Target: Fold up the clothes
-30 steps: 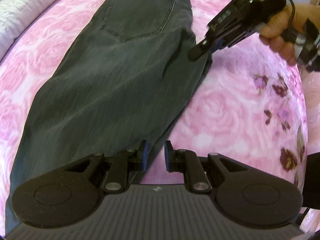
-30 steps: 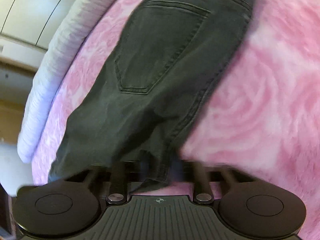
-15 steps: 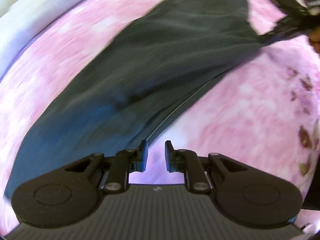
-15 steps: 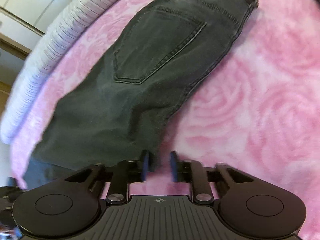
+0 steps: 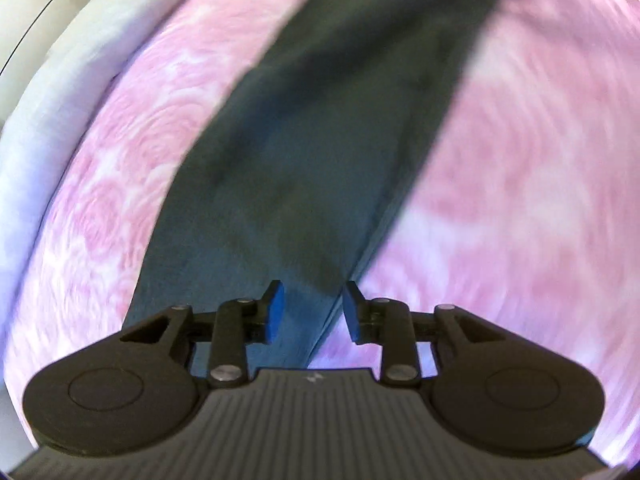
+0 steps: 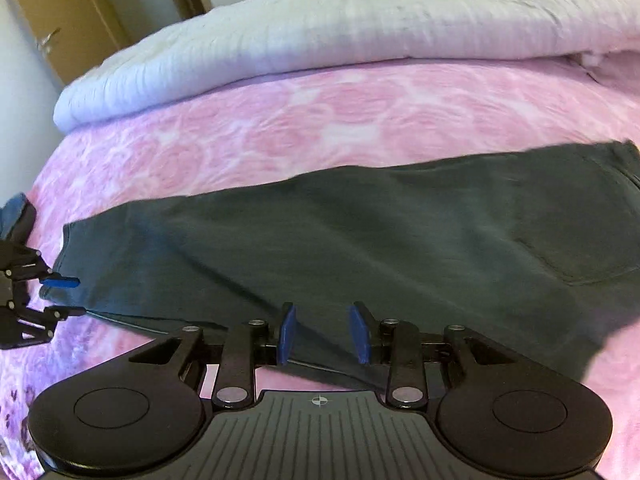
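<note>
Dark grey jeans (image 6: pixel 360 232) lie folded lengthwise on a pink rose-patterned bedspread (image 6: pixel 304 120). In the right wrist view the back pocket and waist are at the right and the leg hems at the left. My right gripper (image 6: pixel 324 332) is open and empty over the near edge of the legs. My left gripper (image 6: pixel 66 296) shows at the far left by the hems, open. In the blurred left wrist view the jeans (image 5: pixel 332 152) run away from the open left gripper (image 5: pixel 312 312), whose pads hover over the hem edge.
A white ribbed quilt (image 6: pixel 320 28) is rolled along the far side of the bed. A wooden door (image 6: pixel 52 20) and white wall stand at the back left. Purple flower print marks the bedspread's near left corner (image 6: pixel 16 400).
My right gripper has let go of the jeans' edge, opened and swung to face across the legs. My left gripper has moved down to the hem end and opened wider.
</note>
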A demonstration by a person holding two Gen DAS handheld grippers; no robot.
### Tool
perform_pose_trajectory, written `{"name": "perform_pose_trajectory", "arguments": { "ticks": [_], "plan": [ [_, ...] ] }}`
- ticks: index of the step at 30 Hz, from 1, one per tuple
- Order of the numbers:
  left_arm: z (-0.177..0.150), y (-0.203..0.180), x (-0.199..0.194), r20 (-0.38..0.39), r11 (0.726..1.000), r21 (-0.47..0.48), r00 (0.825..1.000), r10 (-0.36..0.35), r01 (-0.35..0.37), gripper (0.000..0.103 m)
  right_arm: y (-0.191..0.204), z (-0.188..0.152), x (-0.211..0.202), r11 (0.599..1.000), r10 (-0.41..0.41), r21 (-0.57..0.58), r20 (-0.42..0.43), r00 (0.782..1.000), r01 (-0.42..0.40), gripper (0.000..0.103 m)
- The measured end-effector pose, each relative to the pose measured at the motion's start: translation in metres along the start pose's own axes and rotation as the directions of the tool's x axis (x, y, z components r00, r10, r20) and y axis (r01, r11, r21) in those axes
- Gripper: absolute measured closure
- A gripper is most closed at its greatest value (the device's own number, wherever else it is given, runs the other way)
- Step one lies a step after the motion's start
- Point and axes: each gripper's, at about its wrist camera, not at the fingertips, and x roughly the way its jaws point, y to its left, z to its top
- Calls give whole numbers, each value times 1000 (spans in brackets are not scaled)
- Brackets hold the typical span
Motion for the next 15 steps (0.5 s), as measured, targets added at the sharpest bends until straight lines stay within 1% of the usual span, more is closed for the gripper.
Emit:
{"name": "perform_pose_trajectory", "arguments": {
  "ticks": [2,3,4,5,6,8,11,13,15],
  "plan": [
    [-19,-9,11,1,993,118,1000,-5,5,76,23,-3,12,1000,-21,-14,-16,1000,21,69],
    [-27,-13,16,11,985,171,1000,-3,1,77,30,-5,16,999,-33,-16,-22,999,33,69],
    [-34,-14,16,34,979,204,999,-6,-1,80,38,-8,20,999,-45,-17,-31,999,44,69],
    [-40,-14,16,57,972,236,998,-10,-4,94,45,-8,22,998,-58,-15,-38,998,58,69],
    [-45,-10,14,74,973,231,997,-20,2,98,52,-9,25,997,-72,-13,-46,996,71,69],
    [-56,-2,8,99,982,187,994,-40,21,99,66,-9,29,996,-93,-13,-55,994,93,69],
    [-74,-1,6,107,983,184,993,-49,29,100,82,-6,35,994,-109,-23,-67,992,107,69],
    [-81,14,-3,123,991,85,986,-112,102,101,92,-4,43,994,-105,-41,-80,991,102,69],
    [-88,28,-12,146,984,-16,974,-172,177,94,103,0,52,994,-94,-68,-91,991,88,69]
  ]
}}
